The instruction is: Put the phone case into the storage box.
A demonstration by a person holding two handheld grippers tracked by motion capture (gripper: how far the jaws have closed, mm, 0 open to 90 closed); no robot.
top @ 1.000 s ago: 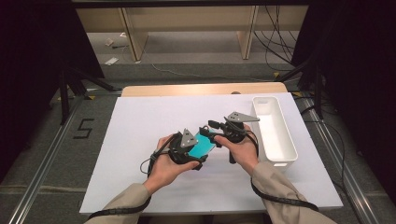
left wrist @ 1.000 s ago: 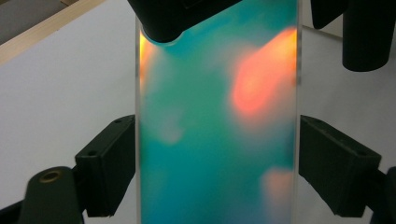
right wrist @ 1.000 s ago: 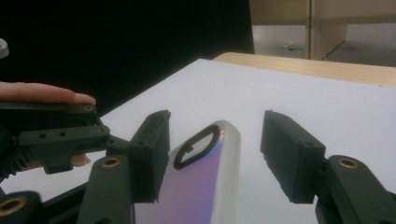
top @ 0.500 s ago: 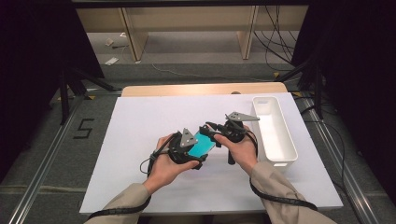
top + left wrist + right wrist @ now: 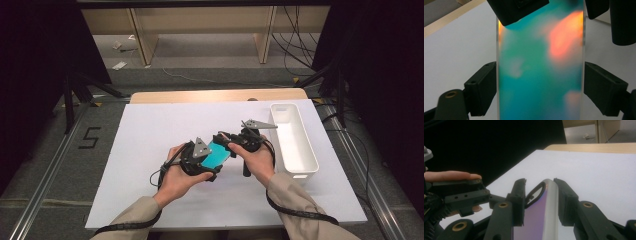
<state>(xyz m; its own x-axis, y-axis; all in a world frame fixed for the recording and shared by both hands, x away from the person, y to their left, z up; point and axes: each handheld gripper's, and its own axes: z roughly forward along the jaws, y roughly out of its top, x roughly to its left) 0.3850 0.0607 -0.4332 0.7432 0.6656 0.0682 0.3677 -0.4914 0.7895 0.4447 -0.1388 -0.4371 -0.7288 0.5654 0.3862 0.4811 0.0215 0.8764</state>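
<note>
The only writing that can be read is a black "5" point(image 5: 89, 138) marked on the floor, left of the table.

A smartphone point(image 5: 216, 154) is held above the white table sheet point(image 5: 150, 130), near its middle and left of the white bin point(image 5: 300, 159). Its face glows teal, with blurred orange patches in the left gripper view point(image 5: 540, 75). In the right gripper view point(image 5: 541, 212) it is seen edge-on: a silvery rim, a purple sheen on the flat side and an oval camera ring near the end.

The left gripper point(image 5: 202, 159) has its jaws pressed against the phone's two long edges, so it is clamped across the width. The right gripper point(image 5: 225, 140) has its jaws closed on the phone's end, one pad on each flat face, gripping its thickness.

The left hand point(image 5: 181, 175) comes up from below the phone, fingers wrapped round its gripper. The right hand point(image 5: 257, 161) sits between the phone and the bin, reaching leftward, a grey three-cornered plate above it. Both forearms wear tan sleeves.
</note>
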